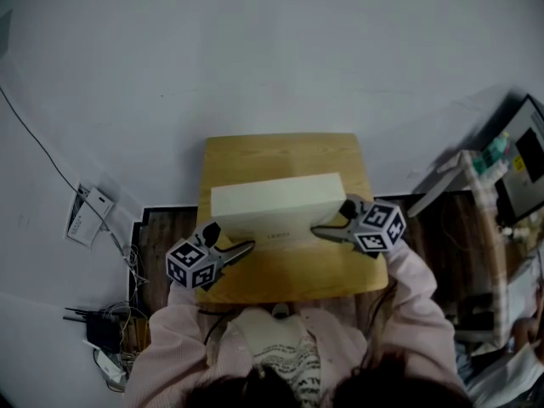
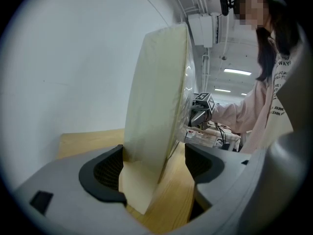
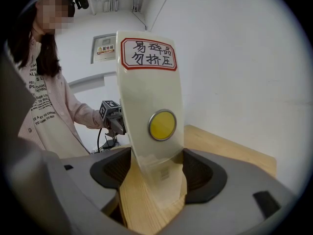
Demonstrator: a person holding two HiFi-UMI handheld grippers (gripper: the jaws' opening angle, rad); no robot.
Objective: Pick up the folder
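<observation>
Folder (image 1: 276, 206) stands on edge on worktop (image 1: 289, 279), one end inside each pair of jaws, likely so both ends lift together. Left gripper (image 1: 231, 238): jaws wide open, folder corner between them, gap on one side, no grip. Right gripper (image 1: 333, 218): jaws look clamped on both faces. Count: 1 folder, 2 grippers.

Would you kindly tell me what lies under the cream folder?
Under the cream plastic folder is the light wooden tabletop, bare around its edges. The patch directly beneath the folder is covered, so anything there cannot be seen.
</observation>
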